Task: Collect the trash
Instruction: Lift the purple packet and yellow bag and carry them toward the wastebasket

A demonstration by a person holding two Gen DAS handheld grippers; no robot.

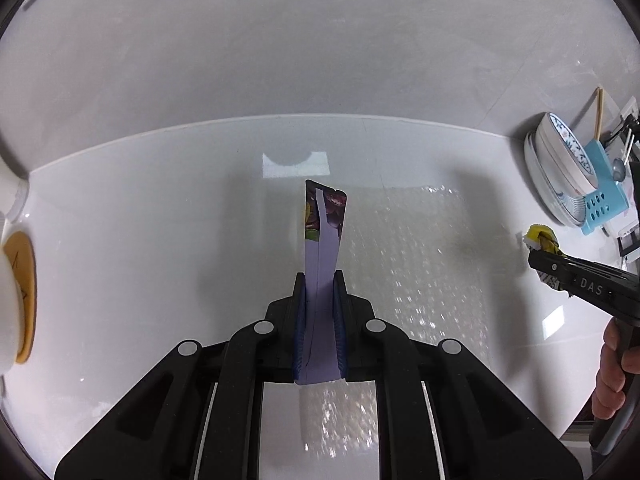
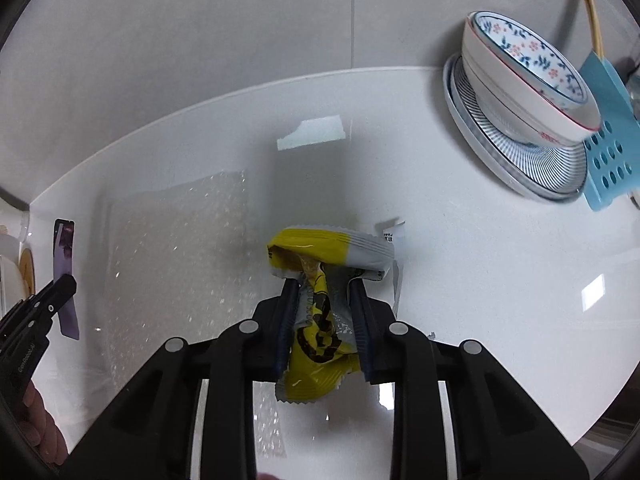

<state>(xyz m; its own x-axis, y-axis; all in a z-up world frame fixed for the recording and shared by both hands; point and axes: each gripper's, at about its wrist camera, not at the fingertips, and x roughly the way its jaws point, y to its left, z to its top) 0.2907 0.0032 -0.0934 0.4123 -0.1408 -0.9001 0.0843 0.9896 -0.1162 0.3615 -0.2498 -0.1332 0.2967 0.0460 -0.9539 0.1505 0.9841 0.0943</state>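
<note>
My left gripper [image 1: 320,280] is shut on a flat purple wrapper [image 1: 324,236] that stands upright between the fingers, above the white counter [image 1: 160,220]. My right gripper [image 2: 323,286] is shut on a crumpled yellow and grey wrapper [image 2: 320,252], held just over the counter. A sheet of clear bubble wrap [image 1: 420,256] lies flat on the counter between the two grippers; it also shows in the right wrist view [image 2: 176,232]. The right gripper with its yellow wrapper shows at the right edge of the left wrist view [image 1: 540,248]. The left gripper with the purple wrapper [image 2: 64,256] shows at the left edge of the right wrist view.
Stacked patterned bowls and plates [image 2: 528,92] stand at the counter's back right beside a blue perforated holder [image 2: 608,152] with chopsticks [image 2: 590,12]. A white and tan round object [image 1: 18,292] sits at the left edge. A grey wall [image 1: 320,40] backs the counter.
</note>
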